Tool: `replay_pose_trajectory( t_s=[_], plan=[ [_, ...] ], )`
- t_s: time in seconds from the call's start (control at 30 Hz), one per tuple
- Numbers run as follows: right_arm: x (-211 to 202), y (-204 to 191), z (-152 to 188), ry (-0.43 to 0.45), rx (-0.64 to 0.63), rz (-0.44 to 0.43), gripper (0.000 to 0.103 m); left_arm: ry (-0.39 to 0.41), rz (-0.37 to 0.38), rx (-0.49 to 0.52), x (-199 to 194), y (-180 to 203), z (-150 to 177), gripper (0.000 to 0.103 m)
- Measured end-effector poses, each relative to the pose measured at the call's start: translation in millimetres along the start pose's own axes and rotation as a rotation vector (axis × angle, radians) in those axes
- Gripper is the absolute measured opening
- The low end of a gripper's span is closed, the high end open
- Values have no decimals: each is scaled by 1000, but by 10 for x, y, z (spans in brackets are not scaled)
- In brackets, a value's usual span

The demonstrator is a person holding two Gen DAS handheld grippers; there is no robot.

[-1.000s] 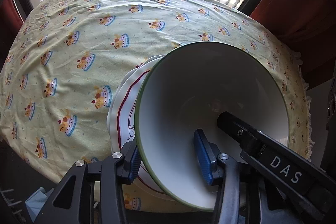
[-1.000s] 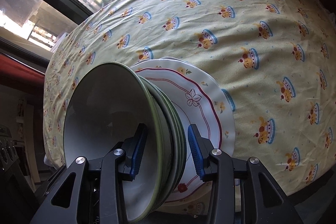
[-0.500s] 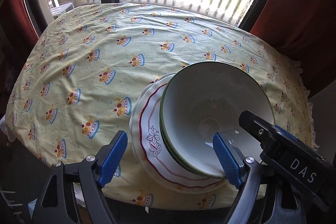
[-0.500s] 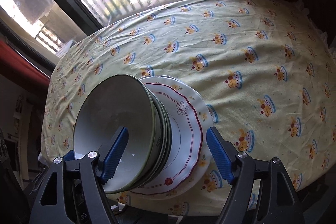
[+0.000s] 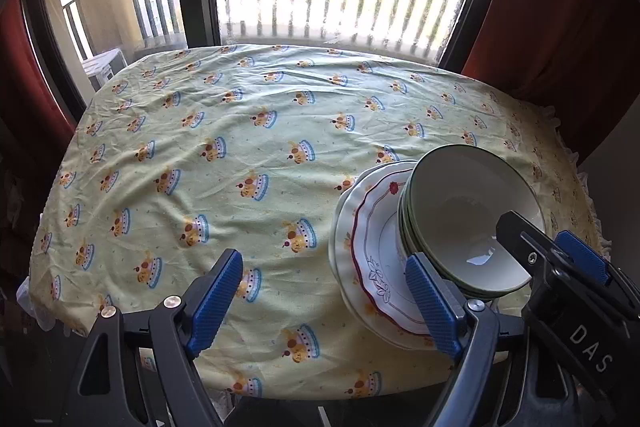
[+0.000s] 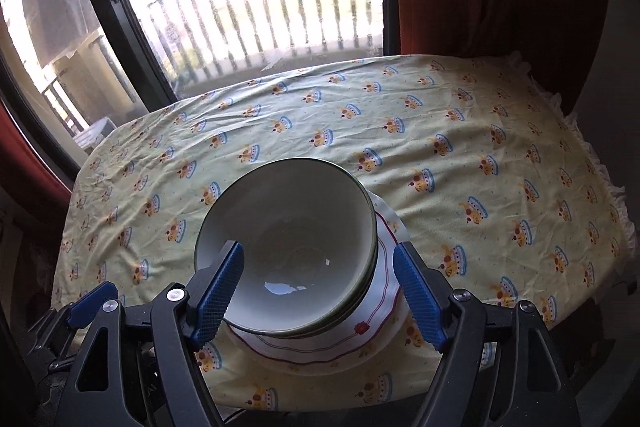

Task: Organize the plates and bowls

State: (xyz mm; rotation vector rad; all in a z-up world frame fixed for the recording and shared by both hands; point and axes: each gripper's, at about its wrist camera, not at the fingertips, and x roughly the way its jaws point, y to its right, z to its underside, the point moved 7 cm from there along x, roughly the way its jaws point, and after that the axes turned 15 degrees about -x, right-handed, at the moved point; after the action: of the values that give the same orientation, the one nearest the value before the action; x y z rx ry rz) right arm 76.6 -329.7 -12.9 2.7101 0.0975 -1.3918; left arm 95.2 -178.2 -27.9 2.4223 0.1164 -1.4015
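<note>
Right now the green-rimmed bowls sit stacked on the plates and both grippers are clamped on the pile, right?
Not quite: the bowls do sit on the plates, but both grippers, left and right, are open and holding nothing, as both wrist views show.

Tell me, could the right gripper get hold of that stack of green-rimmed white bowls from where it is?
Probably yes. The right gripper is open, its blue pads either side of the green-rimmed white bowls stacked on the red-trimmed scalloped plates, with nothing between.

Both wrist views above shared bowls (image 5: pixel 472 215)
</note>
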Motion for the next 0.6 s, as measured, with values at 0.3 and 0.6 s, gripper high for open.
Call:
replay_pose_trajectory(
  t_s=[0.3, 0.6],
  plan=[
    [-104, -621, 162, 53, -17, 10, 81, 170, 5, 95, -206, -601, -47, 85],
    [-26, -1288, 368, 125, -65, -16, 81, 215, -25, 84, -205, -1334, -6, 85]
  ],
)
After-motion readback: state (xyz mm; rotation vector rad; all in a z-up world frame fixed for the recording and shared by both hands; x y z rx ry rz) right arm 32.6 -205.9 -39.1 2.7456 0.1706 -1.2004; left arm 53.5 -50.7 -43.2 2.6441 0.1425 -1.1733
